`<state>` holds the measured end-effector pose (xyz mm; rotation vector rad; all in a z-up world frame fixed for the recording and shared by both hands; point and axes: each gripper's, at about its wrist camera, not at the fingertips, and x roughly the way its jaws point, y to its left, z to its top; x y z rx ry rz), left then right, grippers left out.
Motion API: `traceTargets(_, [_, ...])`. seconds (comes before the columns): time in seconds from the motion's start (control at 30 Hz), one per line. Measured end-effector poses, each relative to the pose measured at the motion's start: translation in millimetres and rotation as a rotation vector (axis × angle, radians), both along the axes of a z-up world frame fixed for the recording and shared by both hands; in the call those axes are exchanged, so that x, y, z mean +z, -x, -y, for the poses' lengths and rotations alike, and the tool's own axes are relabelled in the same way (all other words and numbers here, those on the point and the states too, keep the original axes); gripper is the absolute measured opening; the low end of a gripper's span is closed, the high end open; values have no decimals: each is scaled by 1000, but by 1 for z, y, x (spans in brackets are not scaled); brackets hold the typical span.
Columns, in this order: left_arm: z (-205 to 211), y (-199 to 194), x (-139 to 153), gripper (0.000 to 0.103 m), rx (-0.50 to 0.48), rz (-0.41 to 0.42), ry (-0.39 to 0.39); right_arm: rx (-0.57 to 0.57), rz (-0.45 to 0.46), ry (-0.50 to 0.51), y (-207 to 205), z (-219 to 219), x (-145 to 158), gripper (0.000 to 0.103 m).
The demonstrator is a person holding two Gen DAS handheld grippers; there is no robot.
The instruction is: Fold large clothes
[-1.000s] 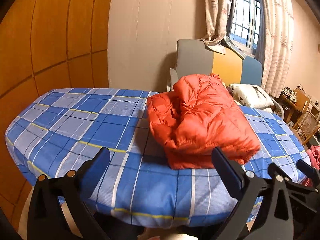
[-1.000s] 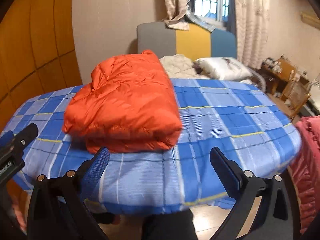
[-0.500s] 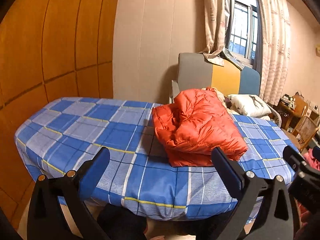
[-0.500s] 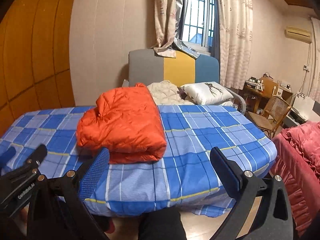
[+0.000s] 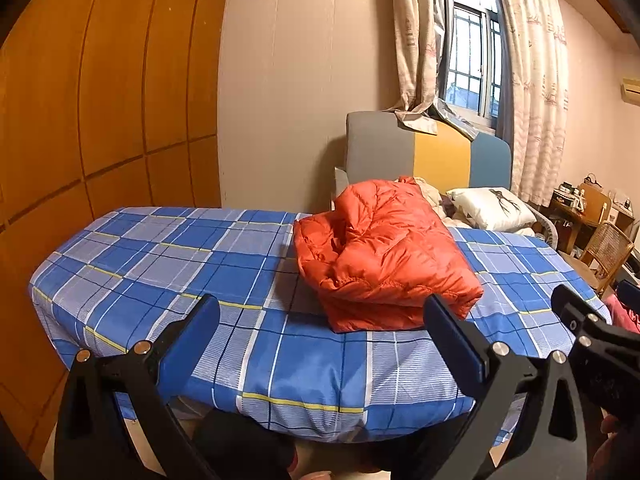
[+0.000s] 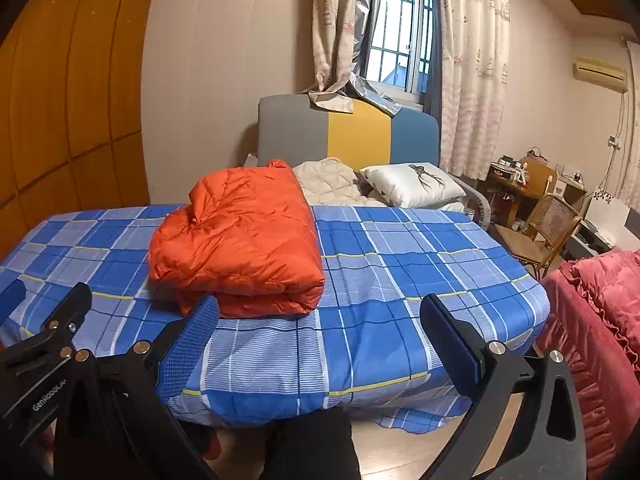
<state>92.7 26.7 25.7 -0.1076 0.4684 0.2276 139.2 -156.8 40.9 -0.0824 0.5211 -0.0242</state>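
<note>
An orange puffer jacket [image 5: 384,256] lies folded in a thick bundle on the blue plaid table cover [image 5: 168,264]; it also shows in the right wrist view [image 6: 240,244]. My left gripper [image 5: 320,340] is open and empty, held back from the near table edge, short of the jacket. My right gripper [image 6: 320,340] is open and empty, also back from the near edge. The right gripper shows at the right of the left wrist view [image 5: 592,332], and the left gripper at the left of the right wrist view [image 6: 48,328].
A grey, yellow and blue sofa [image 6: 348,132] with a white pillow [image 6: 412,184] stands behind the table. A wicker chair [image 6: 548,228] and a red quilt [image 6: 600,320] are at the right. A wooden wall [image 5: 80,120] is at the left.
Both grippers have drawn back and risen away from the table, so the jacket and table look smaller. The jacket has not moved. Both stay open.
</note>
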Motion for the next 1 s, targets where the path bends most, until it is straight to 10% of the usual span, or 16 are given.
traceTargets(1.0, [11, 3, -3, 101, -19, -27, -22, 28, -8, -38, 4, 14, -10, 100])
